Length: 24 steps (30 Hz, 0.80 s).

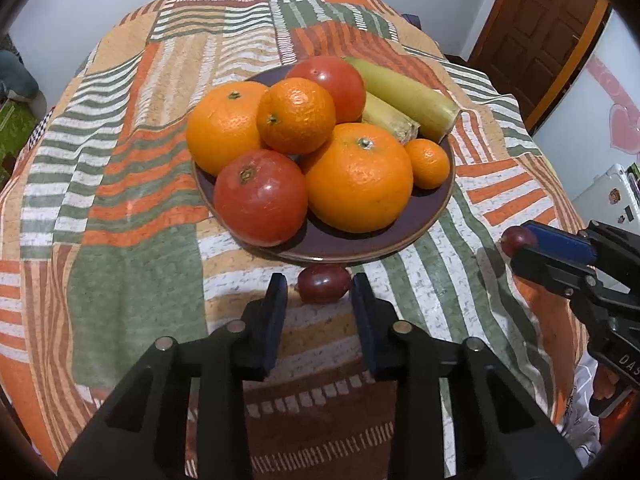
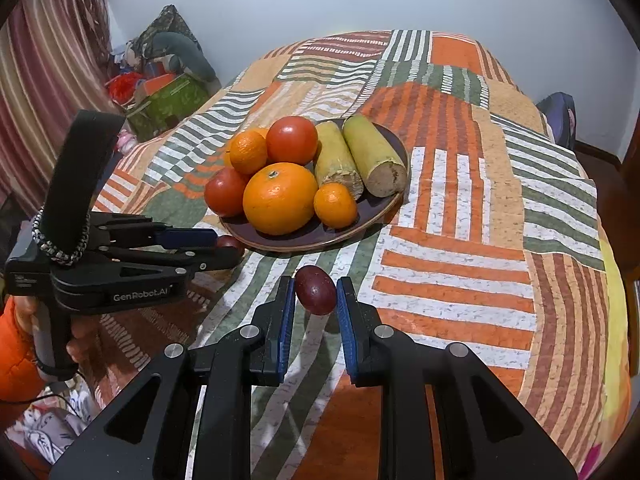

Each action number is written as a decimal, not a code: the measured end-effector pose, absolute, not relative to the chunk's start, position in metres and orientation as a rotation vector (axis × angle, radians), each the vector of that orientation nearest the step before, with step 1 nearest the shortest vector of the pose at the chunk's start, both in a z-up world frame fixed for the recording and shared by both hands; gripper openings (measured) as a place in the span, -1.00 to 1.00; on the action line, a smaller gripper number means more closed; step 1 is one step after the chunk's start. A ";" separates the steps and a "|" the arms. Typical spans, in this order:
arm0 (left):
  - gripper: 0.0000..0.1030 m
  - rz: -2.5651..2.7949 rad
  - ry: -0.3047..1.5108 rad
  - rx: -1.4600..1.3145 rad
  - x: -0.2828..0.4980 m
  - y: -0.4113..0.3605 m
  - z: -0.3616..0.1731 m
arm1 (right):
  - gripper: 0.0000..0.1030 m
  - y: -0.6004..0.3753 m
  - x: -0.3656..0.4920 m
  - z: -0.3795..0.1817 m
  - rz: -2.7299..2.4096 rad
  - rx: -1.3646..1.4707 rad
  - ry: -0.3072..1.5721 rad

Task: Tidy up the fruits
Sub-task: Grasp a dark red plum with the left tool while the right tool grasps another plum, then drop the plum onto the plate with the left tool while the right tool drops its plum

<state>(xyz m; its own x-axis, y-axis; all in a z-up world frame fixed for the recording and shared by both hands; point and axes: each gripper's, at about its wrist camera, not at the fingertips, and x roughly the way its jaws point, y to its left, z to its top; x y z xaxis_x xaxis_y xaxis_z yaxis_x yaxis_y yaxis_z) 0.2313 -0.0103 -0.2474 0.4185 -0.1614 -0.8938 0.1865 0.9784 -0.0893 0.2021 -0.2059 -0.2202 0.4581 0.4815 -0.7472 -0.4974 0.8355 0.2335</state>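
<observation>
A dark plate [image 1: 420, 232] [image 2: 360, 220] on the striped patchwork cloth carries oranges [image 1: 358, 178], red tomatoes [image 1: 260, 198] and two yellow-green cut stalks [image 1: 404, 94]. My left gripper [image 1: 319, 280] [image 2: 230, 249] is shut on a small dark red plum [image 1: 323, 284] [image 2: 229, 241], low over the cloth just in front of the plate's near rim. My right gripper [image 2: 316, 285] [image 1: 520, 246] is shut on a second dark red plum [image 2: 316, 291] [image 1: 514, 238], held above the cloth to the right of the plate; its shadow falls on the cloth below.
The patchwork cloth [image 2: 460, 208] covers the whole round table and drops away at its edges. A hand in an orange sleeve [image 2: 16, 344] holds the left gripper. Boxes and clutter [image 2: 160, 100] lie beyond the far left edge, and a wooden door [image 1: 540, 40] stands at the far right.
</observation>
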 end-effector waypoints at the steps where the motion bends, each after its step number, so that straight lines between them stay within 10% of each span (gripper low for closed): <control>1: -0.41 -0.220 1.117 0.030 0.232 -0.012 -0.248 | -0.62 -0.206 0.203 -0.221 0.603 -0.019 0.915; 24: -0.44 -0.219 0.961 -0.021 0.222 0.010 -0.188 | -0.62 -0.201 0.217 -0.204 0.611 -0.019 0.857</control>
<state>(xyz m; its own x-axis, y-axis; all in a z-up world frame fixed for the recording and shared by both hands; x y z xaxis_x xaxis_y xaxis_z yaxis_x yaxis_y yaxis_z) 0.2218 0.0101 -0.1881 0.5527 -0.1946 -0.8104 0.1756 0.9777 -0.1150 0.2174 -0.2007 -0.2040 0.4959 0.4967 -0.7123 -0.5115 0.8300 0.2227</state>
